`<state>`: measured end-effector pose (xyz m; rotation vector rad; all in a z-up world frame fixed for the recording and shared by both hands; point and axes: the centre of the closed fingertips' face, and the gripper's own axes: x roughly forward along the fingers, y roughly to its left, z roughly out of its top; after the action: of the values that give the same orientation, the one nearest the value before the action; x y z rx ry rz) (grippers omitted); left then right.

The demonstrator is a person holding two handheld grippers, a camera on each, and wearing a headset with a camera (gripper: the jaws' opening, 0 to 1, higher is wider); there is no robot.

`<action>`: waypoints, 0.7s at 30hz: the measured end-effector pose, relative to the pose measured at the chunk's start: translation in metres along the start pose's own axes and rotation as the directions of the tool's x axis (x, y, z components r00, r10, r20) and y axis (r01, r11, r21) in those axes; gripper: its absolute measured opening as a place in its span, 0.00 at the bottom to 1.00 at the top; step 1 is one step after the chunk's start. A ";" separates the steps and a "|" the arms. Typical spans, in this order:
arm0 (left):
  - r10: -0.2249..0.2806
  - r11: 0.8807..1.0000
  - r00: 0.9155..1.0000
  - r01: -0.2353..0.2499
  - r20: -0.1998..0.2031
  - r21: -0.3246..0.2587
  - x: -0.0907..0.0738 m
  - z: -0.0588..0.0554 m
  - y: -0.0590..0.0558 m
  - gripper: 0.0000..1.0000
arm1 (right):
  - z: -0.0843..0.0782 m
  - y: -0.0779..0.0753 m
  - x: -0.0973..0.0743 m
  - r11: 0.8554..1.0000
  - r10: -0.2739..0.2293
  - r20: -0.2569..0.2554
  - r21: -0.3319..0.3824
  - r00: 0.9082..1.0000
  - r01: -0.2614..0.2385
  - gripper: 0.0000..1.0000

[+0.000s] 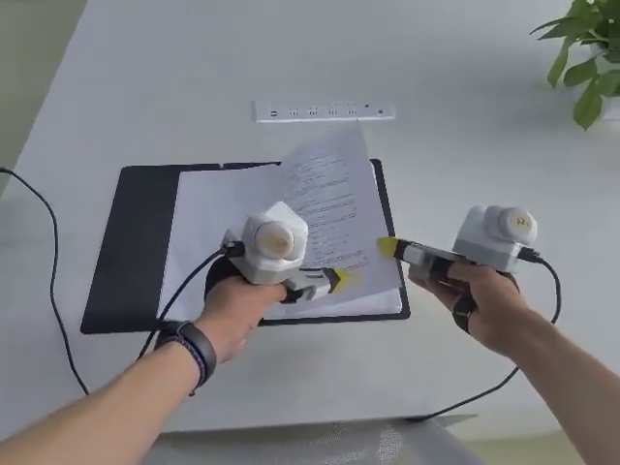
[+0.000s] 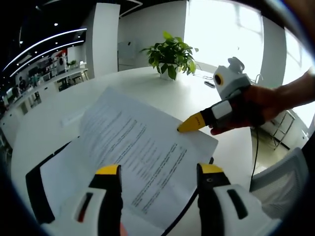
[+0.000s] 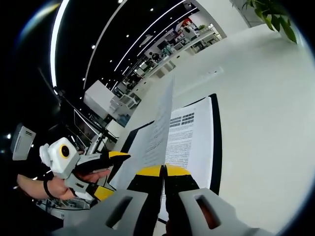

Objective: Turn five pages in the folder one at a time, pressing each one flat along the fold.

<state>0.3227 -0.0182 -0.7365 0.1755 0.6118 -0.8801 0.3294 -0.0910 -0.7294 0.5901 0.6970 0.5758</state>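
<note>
Risk of creasing or tearing the lifted page (image 1: 327, 189) at the fold if swung over too fast, with just its right edge pinched. Could slip out of that narrow pinch as well and flop back to the right. Might drag a second sheet along; cannot tell whether just one is held. Could also skid the folder (image 1: 131, 252) over the smooth table (image 1: 465, 155) during the press along the fold, with nothing weighing the cover down.

Black, lying open and flat near the middle of the table, white sheets inside. Raised from the fold and tilted, gently curved, print facing the near side. Clamped onto the right edge of that page: the right gripper (image 1: 389, 248), yellow tips together. Just left of it, at the near edge of the page: the left gripper (image 1: 336, 281), jaws spread wide, gripping nothing, with paper seen beyond the tips. Beyond the folder, a white power strip (image 1: 325, 110); at the far right, a green plant (image 1: 586, 58).
</note>
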 end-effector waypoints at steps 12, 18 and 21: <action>0.061 0.998 0.998 -0.061 0.024 -0.014 -0.040 -0.005 0.035 0.62 | 0.012 0.029 0.007 0.999 0.044 0.032 -0.017 0.999 -0.043 0.00; 0.089 0.995 0.995 -0.087 0.040 -0.037 -0.061 -0.011 0.050 0.62 | 0.024 0.058 0.017 0.994 0.105 0.061 -0.034 0.993 -0.103 0.00; 0.107 0.993 0.993 -0.105 0.045 -0.049 -0.074 -0.016 0.060 0.62 | 0.028 0.079 0.027 0.989 0.138 0.058 -0.060 0.989 -0.135 0.00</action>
<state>0.3263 0.0754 -0.7137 0.1437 0.5729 -0.7652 0.3442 -0.0274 -0.6706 0.6041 0.5828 0.6991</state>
